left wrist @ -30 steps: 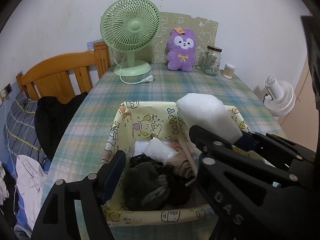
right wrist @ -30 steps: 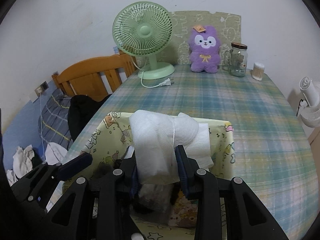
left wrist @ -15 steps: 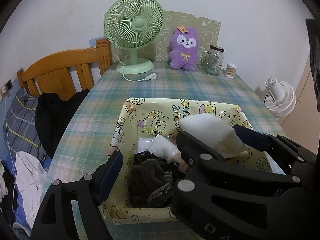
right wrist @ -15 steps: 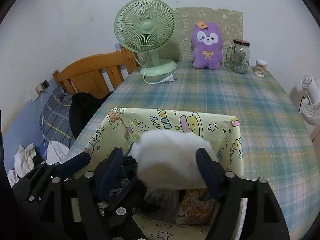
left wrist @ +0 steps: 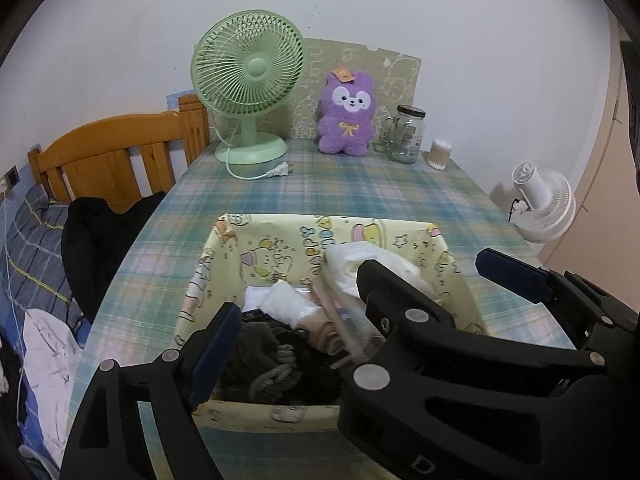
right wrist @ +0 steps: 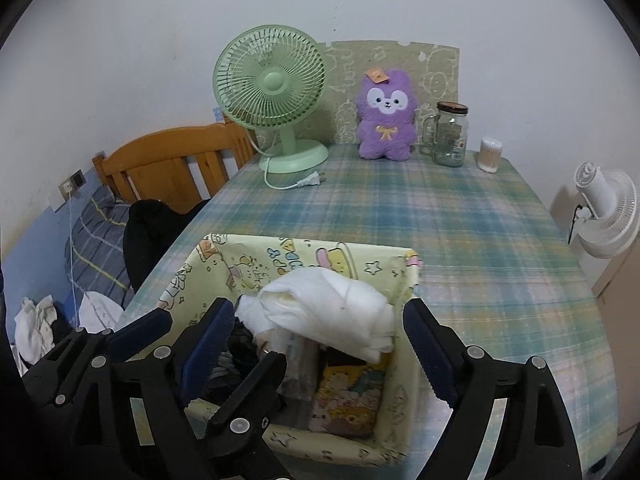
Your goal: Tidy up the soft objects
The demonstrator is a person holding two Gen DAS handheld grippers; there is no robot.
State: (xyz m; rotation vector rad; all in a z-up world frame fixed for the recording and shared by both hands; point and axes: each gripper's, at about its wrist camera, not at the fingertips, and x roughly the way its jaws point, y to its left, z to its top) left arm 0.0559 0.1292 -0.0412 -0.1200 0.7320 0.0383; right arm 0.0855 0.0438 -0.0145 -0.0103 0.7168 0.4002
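Rt wrist view, L to R. Far left: bed w/ wooden headboard, loose clothes on it, off the table. Table has a plaid cloth; along the back stand a green fan, purple plush toy, glass jar, small white tub. White fan beyond the table's rt edge.

Near edge: yellow cartoon-print box, already fairly full of dark knitwear, plastic-wrapped bits, a printed pouch. White folded cloth lies on top of the pile, toward the box's rt-back corner, sagging over what's under it.

Left gripper: fingers spread wide, nothing between them, low over the box's left side above the dark stuff. Jaws have just been opening a bit further.

Right gripper: jaws have just been opening, now wide. Cloth sits between the pads but neither pad presses on it, gap both sides. Reads as released, resting in the box.

Handling (judgement): cloth looks light, very soft, compressible; no rigid edge, folds likely to slump or unroll if lifted by one layer. Not fragile, not slippery. If re-seated: pinch across the thick folded middle so all layers are caught, not a loose corner. Risk: bundle rides high, could slide off the pile or overhang the rim. Pressing down may be needed.

Plush toy at the back also looks soft, maybe next; can't be sure.
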